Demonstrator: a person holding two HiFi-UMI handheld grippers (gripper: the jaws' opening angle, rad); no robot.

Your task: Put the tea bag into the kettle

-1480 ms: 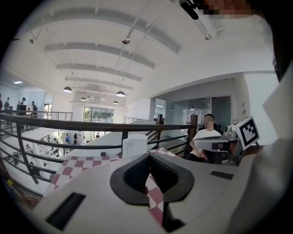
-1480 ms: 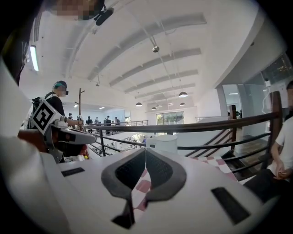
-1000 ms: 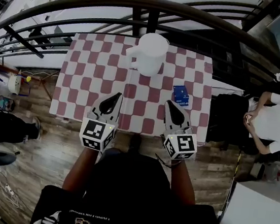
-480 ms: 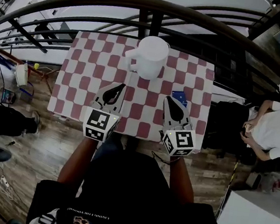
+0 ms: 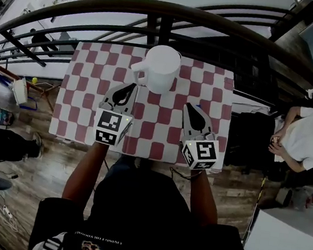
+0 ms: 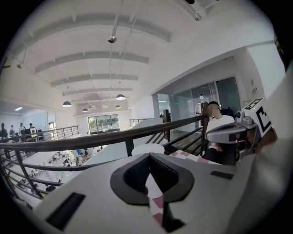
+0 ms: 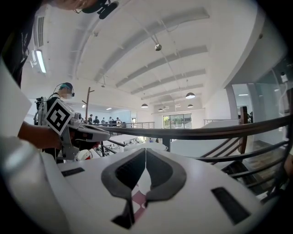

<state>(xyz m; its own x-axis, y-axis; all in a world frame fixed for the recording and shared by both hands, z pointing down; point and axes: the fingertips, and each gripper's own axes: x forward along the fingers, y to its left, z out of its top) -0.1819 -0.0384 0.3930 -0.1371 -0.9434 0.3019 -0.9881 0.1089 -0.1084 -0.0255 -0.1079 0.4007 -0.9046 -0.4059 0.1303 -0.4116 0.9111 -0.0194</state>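
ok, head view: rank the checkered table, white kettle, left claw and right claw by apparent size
1. checkered table, clearly largest.
2. left claw and right claw: alike, a tie.
3. white kettle: roughly the claws' size in frame. They sit nearer the camera, so I'm not ranking it against them.

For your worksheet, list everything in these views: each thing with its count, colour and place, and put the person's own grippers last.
kettle: one, white, far middle of the table.
tablecloth: one, red and white checks, covering the table.
railing: one, dark, curving behind the table.
floor: brown wood, around the table.
seated person: one, white top, right of the table.
left gripper: one, white, jaws shut and empty, near left over the table.
right gripper: one, white, jaws shut and empty, near right.
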